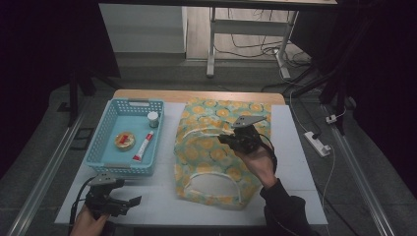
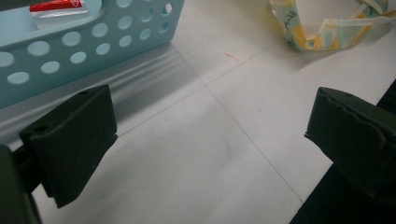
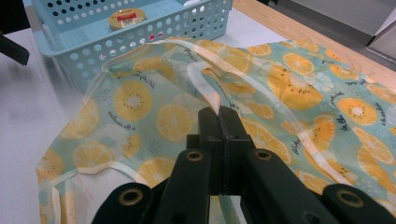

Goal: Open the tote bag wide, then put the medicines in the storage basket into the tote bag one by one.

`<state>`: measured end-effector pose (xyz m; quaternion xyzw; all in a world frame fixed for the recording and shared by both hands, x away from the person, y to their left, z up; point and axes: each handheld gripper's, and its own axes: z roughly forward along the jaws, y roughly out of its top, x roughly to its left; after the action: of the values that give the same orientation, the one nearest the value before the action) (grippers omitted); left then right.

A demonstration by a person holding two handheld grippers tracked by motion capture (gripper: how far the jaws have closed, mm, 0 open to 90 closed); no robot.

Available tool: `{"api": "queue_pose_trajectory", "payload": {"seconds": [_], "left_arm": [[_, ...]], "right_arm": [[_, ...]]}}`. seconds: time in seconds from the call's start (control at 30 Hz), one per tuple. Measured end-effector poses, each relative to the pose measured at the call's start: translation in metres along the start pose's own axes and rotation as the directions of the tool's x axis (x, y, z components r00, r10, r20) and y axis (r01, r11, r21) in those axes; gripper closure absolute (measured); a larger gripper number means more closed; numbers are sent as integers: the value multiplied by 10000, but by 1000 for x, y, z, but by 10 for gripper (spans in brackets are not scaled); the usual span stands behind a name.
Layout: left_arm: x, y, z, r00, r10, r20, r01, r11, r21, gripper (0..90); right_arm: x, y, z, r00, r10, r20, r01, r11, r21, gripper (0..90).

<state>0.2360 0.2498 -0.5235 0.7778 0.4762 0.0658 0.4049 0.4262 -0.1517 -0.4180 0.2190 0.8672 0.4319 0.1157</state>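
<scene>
Right now my right gripper [image 3: 218,116] pinches the cream strap [image 3: 205,86] of the fruit-print bag [image 1: 216,147], which lies flat mid-table beside the blue basket [image 1: 101,142]. To lift the bag's mouth open cleanly, I should raise the strap straight and slowly so the thin fabric doesn't slip free. My left gripper [image 1: 123,202] rests spread wide near the table's front edge. The white tabletop [image 2: 210,154] is bare and smooth; the room beyond is dim, with cables on the floor.

The setting is a laboratory recording station: a white work board on a wooden table [image 1: 196,95] at frame centre, aluminium rails [image 1: 44,169] at both lower edges, a white power strip [image 1: 317,143] and loose cables [image 1: 255,49] on grey floor.
</scene>
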Motion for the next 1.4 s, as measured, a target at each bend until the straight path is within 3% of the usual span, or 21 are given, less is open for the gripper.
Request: {"api": "queue_pose_trajectory", "payload": {"seconds": [0.8,0.93,1.13,1.4], "left_arm": [[-2,0,-2,9996,-10,-272,4,9998,-196,2],[0,0,-2,9998,-222,6,222,9995,-201,2],[1,2,-3,9996,-202,216,208,9994,-286,2],[4,4,-8,9991,-404,133,410,9980,-477,0]], "right_arm": [[-1,-3,3,10000,-26,3,26,10000,73,900],[0,-4,5,10000,-44,-43,45,9999,110,900],[0,-5,5,9999,-103,-56,104,9998,148,900],[-2,-6,5,9999,-114,-46,115,9999,107,900]]}}
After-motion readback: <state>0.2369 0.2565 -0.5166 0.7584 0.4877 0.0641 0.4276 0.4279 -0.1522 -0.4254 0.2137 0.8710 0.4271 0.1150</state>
